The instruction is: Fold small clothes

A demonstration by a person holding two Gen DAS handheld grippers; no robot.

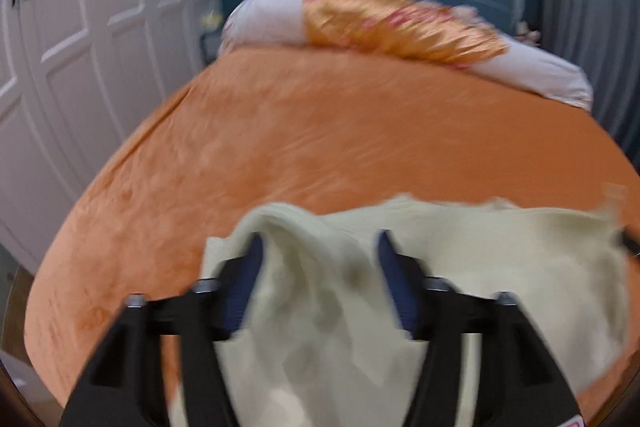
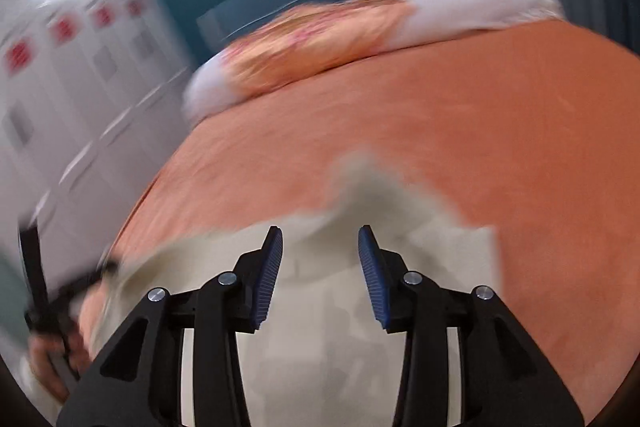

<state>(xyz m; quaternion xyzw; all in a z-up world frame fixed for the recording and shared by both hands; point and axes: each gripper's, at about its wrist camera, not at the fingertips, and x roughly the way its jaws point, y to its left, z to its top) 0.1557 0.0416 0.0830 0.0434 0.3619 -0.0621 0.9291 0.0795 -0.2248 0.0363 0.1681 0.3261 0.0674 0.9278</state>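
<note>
Cream garment (image 1: pixel 460 267) lies on orange bedsheet (image 1: pixel 320 131).

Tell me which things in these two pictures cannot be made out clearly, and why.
- Cream garment, left wrist view: motion blur, and the left tongs cover its near part; its kind and fold lines are unclear.
- Same garment, right wrist view: its near edge is hidden behind the right tongs.
- Hand, right wrist view: blurred, cut off by the edge.
- Red marks on the wardrobe: too smeared to read.

Both wrist views close, angled down, sharing bed (image 1: pixel 320 131)
</note>
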